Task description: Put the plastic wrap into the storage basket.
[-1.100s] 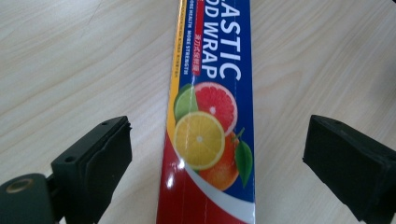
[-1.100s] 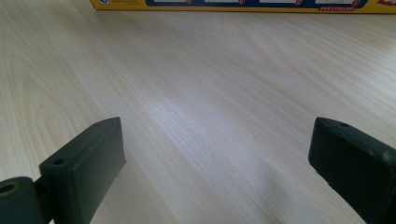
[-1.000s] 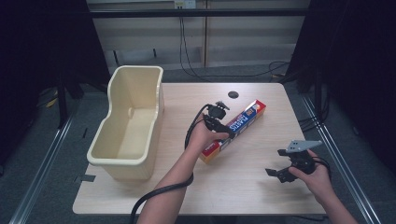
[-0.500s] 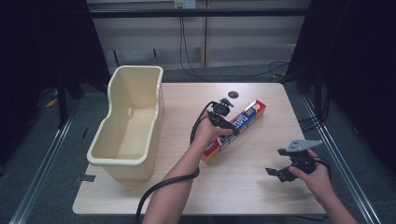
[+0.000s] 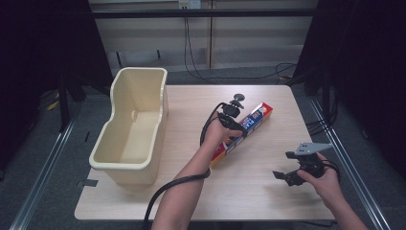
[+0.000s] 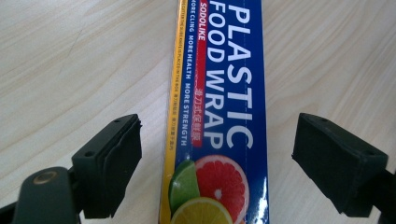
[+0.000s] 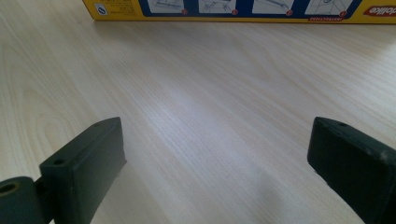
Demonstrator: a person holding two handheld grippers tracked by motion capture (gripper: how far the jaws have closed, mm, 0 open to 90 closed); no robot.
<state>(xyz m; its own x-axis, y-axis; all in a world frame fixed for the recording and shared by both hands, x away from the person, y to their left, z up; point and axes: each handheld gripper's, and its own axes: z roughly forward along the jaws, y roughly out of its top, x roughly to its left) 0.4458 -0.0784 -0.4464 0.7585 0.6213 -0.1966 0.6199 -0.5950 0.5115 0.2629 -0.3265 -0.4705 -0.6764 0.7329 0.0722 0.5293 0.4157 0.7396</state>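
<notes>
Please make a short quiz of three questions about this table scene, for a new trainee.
1. True or false: the left claw is shut on the plastic wrap box.
2. Which thing stands on the table's left side? A) cream tub B) metal pot C) glass jar
3. Fill in: the right claw is ____.

Key:
1. False; its jaws are open, one on each side of the box.
2. A, the cream tub.
3. Open, with bare tabletop between its jaws.
</notes>
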